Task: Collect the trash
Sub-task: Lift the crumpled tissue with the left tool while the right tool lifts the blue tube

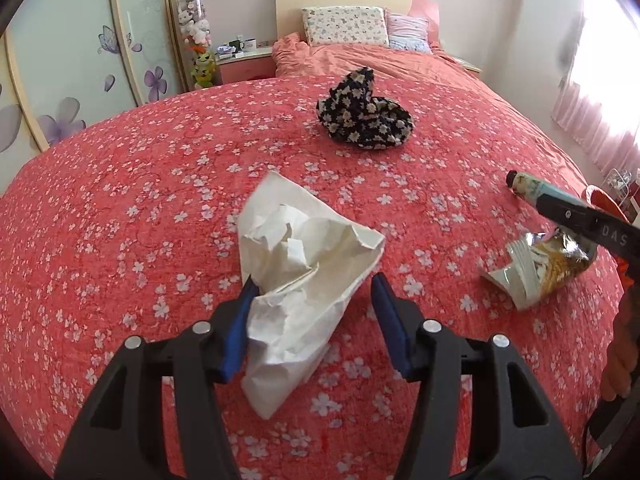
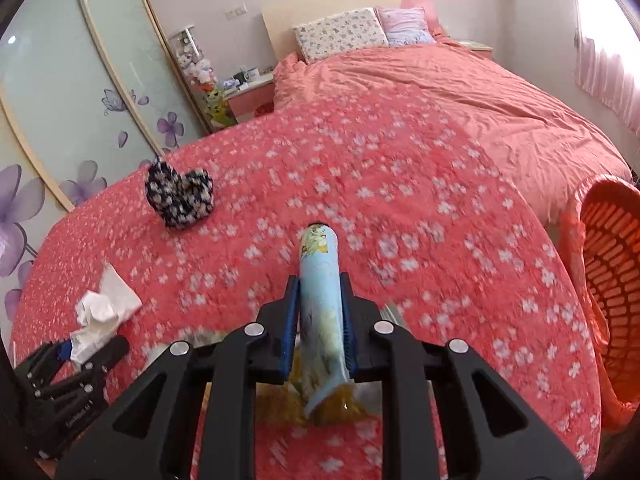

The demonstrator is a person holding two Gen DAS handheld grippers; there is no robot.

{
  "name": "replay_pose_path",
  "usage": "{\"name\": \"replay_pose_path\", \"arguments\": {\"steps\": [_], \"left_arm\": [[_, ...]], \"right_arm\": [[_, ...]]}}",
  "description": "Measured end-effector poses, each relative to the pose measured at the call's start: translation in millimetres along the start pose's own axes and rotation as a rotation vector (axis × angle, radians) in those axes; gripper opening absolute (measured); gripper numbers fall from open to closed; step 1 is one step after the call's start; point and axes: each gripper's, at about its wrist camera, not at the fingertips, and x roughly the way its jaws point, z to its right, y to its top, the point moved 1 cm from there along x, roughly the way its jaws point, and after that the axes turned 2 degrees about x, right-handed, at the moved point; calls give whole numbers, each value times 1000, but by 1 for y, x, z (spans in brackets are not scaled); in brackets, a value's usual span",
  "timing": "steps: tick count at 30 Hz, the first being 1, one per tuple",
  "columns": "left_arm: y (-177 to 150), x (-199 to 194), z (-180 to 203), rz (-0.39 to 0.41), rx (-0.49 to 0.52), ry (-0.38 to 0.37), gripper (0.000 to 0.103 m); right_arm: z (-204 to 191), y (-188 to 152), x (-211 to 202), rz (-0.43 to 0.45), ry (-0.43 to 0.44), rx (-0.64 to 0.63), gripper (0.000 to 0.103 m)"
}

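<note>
A crumpled white paper tissue (image 1: 298,276) lies on the red flowered bedspread (image 1: 120,220). My left gripper (image 1: 316,296) is open, its blue-padded jaws on either side of the tissue's near part. The tissue also shows in the right wrist view (image 2: 100,316). My right gripper (image 2: 320,300) is shut on a light blue tube (image 2: 322,304) and holds it above the bed. The tube shows in the left wrist view (image 1: 532,186). A crumpled foil snack bag (image 1: 540,268) lies under the right gripper.
A black flowered cloth (image 1: 366,114) lies further up the bed. An orange plastic basket (image 2: 612,280) stands at the bed's right side. Pillows (image 1: 344,26) lie at the headboard. A wardrobe (image 1: 60,80) and a nightstand (image 1: 244,60) stand left.
</note>
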Motion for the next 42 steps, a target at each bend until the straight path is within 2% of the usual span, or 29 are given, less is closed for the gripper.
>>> {"name": "replay_pose_path", "arguments": {"steps": [5,12,18,21,23,26,30,33,36,42], "left_arm": [[1,1,-1,3,-3,1,56],[-2,0,1,4,-8,5,56],[-3,0,3,1,0,16,58],[-4,0,5,-4,2,15,61],[-2,-1,6,-8,1,12,62],[-1,0,5,-14,-3,6,64],[4,3,5,-18,-2,17,65],[9,5,4,-17,-6,16,64],[12,6,2,-13,-18,7,61],[11,7,-3,-5,-26,10,62]], "right_arm": [[10,3,-33,64,2,6,19],[43,-27,-64,60,-43,48,19],[55,-48,-47,-70,-55,47,19],[56,-45,-47,-79,-55,45,21],[56,-39,-46,-79,-56,51,26],[56,-31,-42,-74,-69,50,27],[55,-27,-31,-83,-105,31,27],[58,-26,-28,-85,-116,23,24],[62,-28,-34,-88,-115,41,23],[69,-43,-52,-86,-100,82,23]]}}
